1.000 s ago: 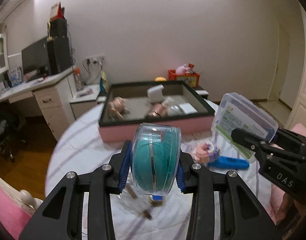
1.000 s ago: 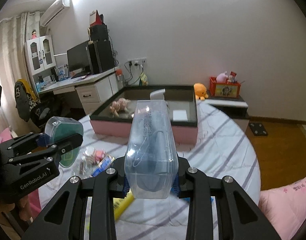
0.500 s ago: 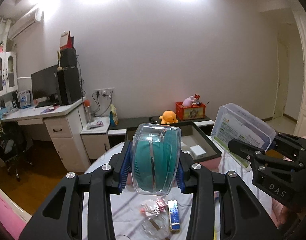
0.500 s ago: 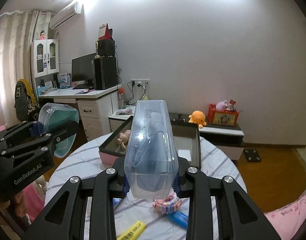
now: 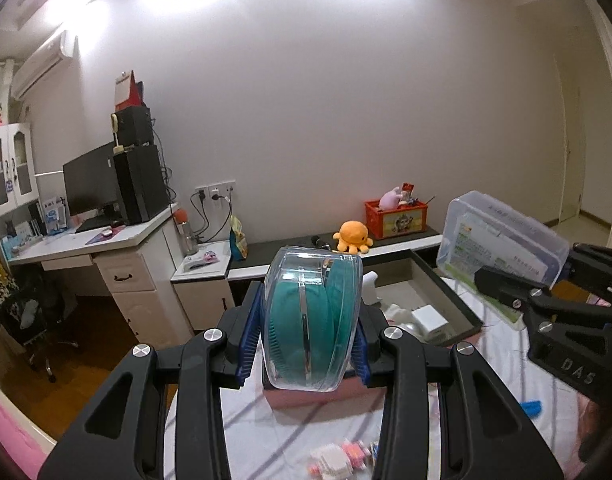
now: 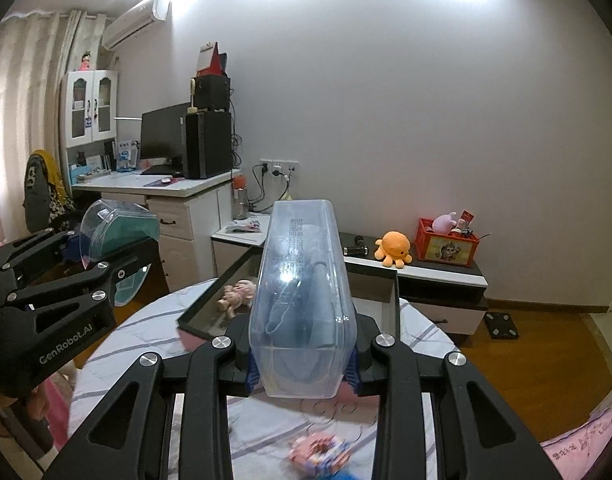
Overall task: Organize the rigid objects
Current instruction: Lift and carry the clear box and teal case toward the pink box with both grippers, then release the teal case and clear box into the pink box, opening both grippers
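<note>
We are noting a white desk (image 6: 177, 188) standing against the far wall, carrying a dark monitor (image 6: 161, 136) and a black tower (image 6: 208, 144) just beside it. An air conditioner (image 6: 137, 20) is hanging high on the wall. An orange octopus plush (image 6: 394, 248) is sitting on a low cabinet (image 6: 442, 276), near a red crate (image 6: 446, 246) holding small toys. A white glass-door cupboard (image 6: 90, 108) is standing left of the desk.
</note>
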`<state>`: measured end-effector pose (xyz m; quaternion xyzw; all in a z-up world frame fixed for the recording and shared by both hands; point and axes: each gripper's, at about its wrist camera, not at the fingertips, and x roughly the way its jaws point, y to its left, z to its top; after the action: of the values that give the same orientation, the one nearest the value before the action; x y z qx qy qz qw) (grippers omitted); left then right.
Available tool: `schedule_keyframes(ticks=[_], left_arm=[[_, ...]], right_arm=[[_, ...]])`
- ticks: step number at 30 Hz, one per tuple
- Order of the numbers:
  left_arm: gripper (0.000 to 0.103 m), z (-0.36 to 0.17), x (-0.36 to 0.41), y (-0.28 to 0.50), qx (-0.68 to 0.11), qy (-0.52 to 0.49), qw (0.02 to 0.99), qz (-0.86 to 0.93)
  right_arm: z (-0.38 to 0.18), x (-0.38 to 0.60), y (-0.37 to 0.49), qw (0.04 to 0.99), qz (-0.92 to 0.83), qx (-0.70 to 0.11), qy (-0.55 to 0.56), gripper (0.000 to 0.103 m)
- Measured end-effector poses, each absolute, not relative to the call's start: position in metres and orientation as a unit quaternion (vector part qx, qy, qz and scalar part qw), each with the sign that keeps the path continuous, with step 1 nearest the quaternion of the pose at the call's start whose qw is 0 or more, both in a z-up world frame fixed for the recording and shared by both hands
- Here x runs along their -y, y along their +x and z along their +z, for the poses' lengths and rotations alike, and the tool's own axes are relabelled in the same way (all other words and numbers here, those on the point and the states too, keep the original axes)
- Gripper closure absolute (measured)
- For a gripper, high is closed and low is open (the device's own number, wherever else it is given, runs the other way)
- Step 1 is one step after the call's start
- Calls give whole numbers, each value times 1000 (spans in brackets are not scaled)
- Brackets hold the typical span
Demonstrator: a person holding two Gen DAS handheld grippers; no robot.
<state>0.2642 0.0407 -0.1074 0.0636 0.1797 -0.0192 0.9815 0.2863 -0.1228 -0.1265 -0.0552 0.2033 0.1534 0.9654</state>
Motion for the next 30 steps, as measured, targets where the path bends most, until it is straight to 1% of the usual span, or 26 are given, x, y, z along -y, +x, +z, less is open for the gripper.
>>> schedule_keyframes(ticks=[6, 12, 16, 20, 22, 23, 24, 25, 26, 27, 28, 30], left_arm=[[64, -126, -37, 334, -233, 63, 970, -41], [64, -179, -31, 406, -321, 70, 943, -49], [64, -208, -26, 426, -363, 72, 927, -57], [64, -221, -25, 436, -372, 74, 924, -49], [62, -219, -27, 437, -367, 70, 927, -42], [54, -217, -30, 437, -364, 63, 928, -44], [49, -213, -32, 436, -361, 54, 930, -45], [42, -210, -34, 432, -354, 50, 933, -44], [35, -205, -35, 427, -347, 50, 936, -44], [33, -200, -35, 420, -339, 49, 938, -43], [28, -196, -39, 418, -335, 47, 940, -42], [23, -184, -43, 402, -319, 39, 946, -40]], right_arm=[[-142, 129, 337, 958, 145, -238, -59, 70], [-184, 137, 399, 940, 130, -309, -63, 70], [-211, 146, 426, 929, 119, -346, -62, 70], [-226, 150, 441, 921, 108, -369, -65, 70], [-228, 153, 443, 923, 103, -365, -64, 70], [-229, 154, 443, 922, 104, -368, -62, 69], [-229, 154, 444, 922, 105, -369, -59, 64], [-228, 155, 443, 923, 103, -368, -56, 61], [-225, 156, 438, 925, 101, -363, -54, 54], [-222, 157, 435, 927, 103, -358, -51, 49], [-217, 157, 432, 929, 105, -351, -47, 45], [-203, 158, 418, 935, 108, -335, -42, 29]])
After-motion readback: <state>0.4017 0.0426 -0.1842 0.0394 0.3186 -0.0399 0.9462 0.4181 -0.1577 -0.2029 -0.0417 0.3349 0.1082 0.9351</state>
